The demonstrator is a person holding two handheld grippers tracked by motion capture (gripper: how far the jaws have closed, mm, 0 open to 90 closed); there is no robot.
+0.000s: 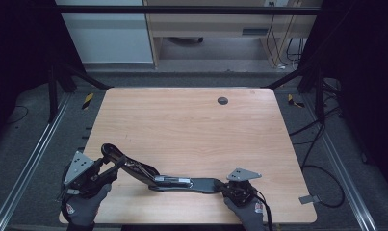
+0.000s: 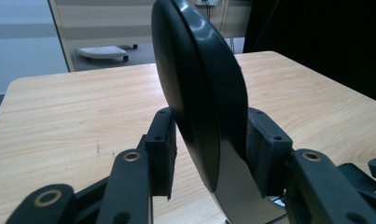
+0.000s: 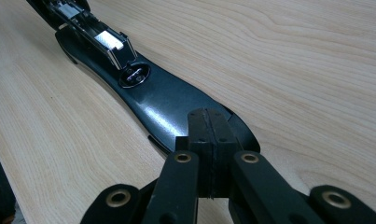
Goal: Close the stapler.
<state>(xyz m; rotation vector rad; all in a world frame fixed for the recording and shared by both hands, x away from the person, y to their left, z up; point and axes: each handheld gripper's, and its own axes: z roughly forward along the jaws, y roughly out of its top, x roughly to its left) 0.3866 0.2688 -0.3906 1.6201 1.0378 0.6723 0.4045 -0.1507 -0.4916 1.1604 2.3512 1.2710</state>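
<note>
A long black stapler lies opened along the table's front edge. Its flat base (image 1: 194, 184) (image 3: 162, 100) rests on the wood, with a metal magazine (image 3: 108, 44) on top. Its black upper arm (image 1: 126, 162) (image 2: 199, 93) is swung up toward the left. My left gripper (image 1: 113, 167) (image 2: 209, 149) is shut on the rounded end of that raised arm, pads on both sides. My right gripper (image 1: 222, 186) (image 3: 208, 135) is shut, pads pressed together with nothing between them, its tips down on the near end of the base.
The wooden table (image 1: 191, 125) has a round dark cable port (image 1: 222, 100) near its far edge. Metal rails and loose cables run on the floor at both sides. Gloved hands (image 1: 81, 207) hold both grippers at the front edge.
</note>
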